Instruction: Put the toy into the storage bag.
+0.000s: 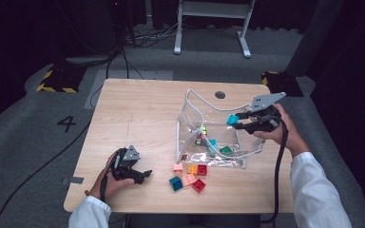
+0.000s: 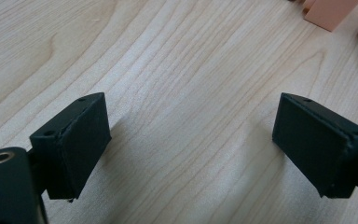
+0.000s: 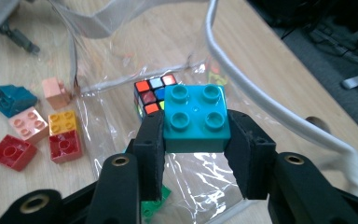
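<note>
Pale wood is under the left hand-held gripper (image 1: 145,175), which rests on the counter (image 1: 138,109) with its jaws wide apart and nothing between them. To the right of it, near the counter's front edge, lie the loose bricks (image 1: 188,176): pink, orange, red and dark teal, close together and some touching. Behind them stands a clear plastic bag (image 1: 214,137) with a white rim, its mouth open upward; inside are a colour cube (image 3: 153,95) and some more bricks. Farther right, the right hand-held gripper (image 3: 195,140) is clamped on a teal brick (image 3: 196,116) and holds it above the open bag, studs facing up. This brick looks like hard moulded plastic, so it is probably light, stiff and not fragile. Its smooth sides may slip a little, therefore the good place to hold is on two opposite flat walls, as the pads do now. The bag is thin and soft, so its wall will likely bend if the brick pushes it.
</note>
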The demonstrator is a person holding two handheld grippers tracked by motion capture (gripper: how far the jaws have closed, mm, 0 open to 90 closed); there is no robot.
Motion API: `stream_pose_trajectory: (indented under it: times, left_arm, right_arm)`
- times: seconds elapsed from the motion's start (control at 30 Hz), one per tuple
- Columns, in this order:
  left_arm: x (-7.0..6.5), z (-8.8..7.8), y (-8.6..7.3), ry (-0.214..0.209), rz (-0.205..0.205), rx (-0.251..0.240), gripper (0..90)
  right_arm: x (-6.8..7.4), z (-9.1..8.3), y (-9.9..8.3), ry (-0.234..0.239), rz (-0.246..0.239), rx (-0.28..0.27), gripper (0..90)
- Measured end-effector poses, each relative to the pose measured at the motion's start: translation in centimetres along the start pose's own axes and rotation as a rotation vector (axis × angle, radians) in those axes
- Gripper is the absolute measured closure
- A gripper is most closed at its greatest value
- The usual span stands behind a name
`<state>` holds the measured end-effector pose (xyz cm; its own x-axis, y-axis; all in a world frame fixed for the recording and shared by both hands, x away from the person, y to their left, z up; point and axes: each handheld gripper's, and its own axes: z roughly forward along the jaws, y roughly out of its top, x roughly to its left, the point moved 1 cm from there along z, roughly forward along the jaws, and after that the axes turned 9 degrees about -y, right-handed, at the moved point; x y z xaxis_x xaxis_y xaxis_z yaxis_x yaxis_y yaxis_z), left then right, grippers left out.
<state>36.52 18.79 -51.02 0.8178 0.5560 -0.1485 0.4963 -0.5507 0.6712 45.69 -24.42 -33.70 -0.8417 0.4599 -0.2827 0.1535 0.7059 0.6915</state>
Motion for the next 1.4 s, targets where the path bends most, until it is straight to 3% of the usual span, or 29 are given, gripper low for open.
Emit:
stream_pose_trajectory:
  times: [0.07, 0.1, 0.17, 0.2, 0.23, 0.33, 0.37, 0.4, 0.43, 0.47, 0.57, 0.63, 0.67, 0.7, 0.77, 0.87, 0.93, 0.97, 1.0, 1.1, 1.17, 1.2, 1.23, 1.3, 1.37, 1.4]
  left_arm:
    - [0.0, 0.0, 0.0, 0.0, 0.0, 0.0, 11.3]
    - [0.0, 0.0, 0.0, 0.0, 0.0, -0.001, 11.3]
    - [0.0, 0.0, 0.0, 0.0, 0.0, 0.0, 11.2]
    - [0.0, 0.0, 0.0, 0.0, 0.0, 0.0, 11.3]
    - [0.0, 0.0, 0.0, 0.0, 0.0, -0.002, 11.2]
    - [0.0, 0.0, 0.0, 0.0, 0.0, 0.0, 11.2]
    - [0.0, 0.0, 0.0, -0.001, 0.0, 0.0, 11.2]
    - [0.0, 0.0, 0.0, -0.001, 0.0, 0.0, 11.2]
    - [0.0, 0.0, 0.0, 0.0, 0.0, -0.001, 11.2]
    - [0.0, 0.0, 0.0, 0.0, 0.0, -0.001, 11.3]
    - [0.0, 0.0, 0.0, 0.0, 0.0, 0.0, 11.2]
    - [0.0, 0.0, 0.0, 0.0, 0.0, 0.0, 11.2]
    - [0.0, 0.0, 0.0, 0.0, 0.0, 0.0, 11.2]
    - [0.0, 0.0, 0.0, 0.0, 0.0, 0.0, 11.2]
    - [0.0, 0.0, 0.0, 0.0, 0.0, 0.0, 11.3]
    - [0.0, 0.0, 0.0, 0.0, 0.001, 0.0, 11.2]
    - [0.0, 0.0, 0.0, 0.001, 0.0, -0.001, 11.2]
    - [0.0, 0.0, 0.0, 0.0, 0.0, 0.0, 11.2]
    - [0.0, 0.0, 0.0, 0.0, 0.0, 0.0, 11.2]
    - [0.0, 0.0, 0.0, 0.0, 0.001, -0.001, 11.2]
    - [0.0, 0.0, 0.0, 0.0, 0.0, -0.001, 11.2]
    - [0.0, 0.0, 0.0, 0.0, 0.0, -0.001, 11.2]
    - [0.0, 0.0, 0.0, 0.0, 0.0, 0.0, 11.3]
    - [0.0, 0.0, 0.0, 0.0, 0.0, 0.0, 11.2]
    - [0.0, 0.0, 0.0, 0.0, 0.0, 0.0, 11.3]
    - [0.0, 0.0, 0.0, 0.0, 0.0, 0.0, 11.2]
  right_arm:
    - [0.0, 0.5, 0.2, 0.007, -0.013, 0.028, 59.3]
    - [0.1, 1.5, 0.5, 0.012, -0.033, 0.092, 59.3]
    - [0.1, 2.3, 0.7, 0.028, -0.04, 0.149, 59.2]
    - [0.1, 2.3, 0.7, 0.028, -0.04, 0.149, 59.2]
    - [0.2, 3.2, 0.8, 0.024, -0.062, 0.212, 59.3]
    - [0.2, 3.8, 0.8, 0.028, -0.092, 0.237, 59.2]
    - [0.2, 4.2, 0.6, 0.031, -0.107, 0.302, 59.2]
    - [0.2, 4.2, 0.6, 0.031, -0.107, 0.302, 59.2]
    - [0.2, 4.3, 0.3, 0.016, -0.112, 0.357, 59.2]
    - [0.2, 4.3, 0.3, 0.016, -0.112, 0.357, 59.2]
    - [0.0, 4.0, -0.4, 0.021, -0.128, 0.411, 59.2]
    - [-0.1, 3.8, -1.1, 0.004, -0.151, 0.474, 59.2]
    - [-0.1, 3.8, -1.1, 0.004, -0.151, 0.474, 59.2]
    - [0.0, 3.6, -1.5, -0.006, -0.171, 0.536, 59.2]
    - [0.1, 3.5, -1.8, -0.004, -0.175, 0.55, 59.2]
    - [0.1, 3.0, -2.0, -0.004, -0.161, 0.524, 59.2]
    - [0.1, 2.7, -2.0, -0.016, -0.158, 0.492, 59.0]
    - [0.2, 2.3, -1.9, -0.008, -0.158, 0.44, 55.8]
    - [0.2, 2.3, -1.9, -0.008, -0.158, 0.44, 55.8]
    - [0.3, 1.3, -1.9, -0.018, -0.121, 0.357, 53.5]
    - [0.3, 0.2, -2.1, -0.033, -0.074, 0.266, 52.7]
    - [0.3, 0.2, -2.1, -0.033, -0.074, 0.266, 52.7]
    - [0.2, -0.9, -2.3, -0.049, -0.059, 0.205, 50.9]
    - [0.3, -1.4, -2.4, -0.062, -0.044, 0.185, 49.8]
    - [0.4, -2.9, -3.0, -0.099, 0.023, 0.098, 46.6]
    - [0.4, -2.9, -3.0, -0.099, 0.023, 0.098, 46.6]
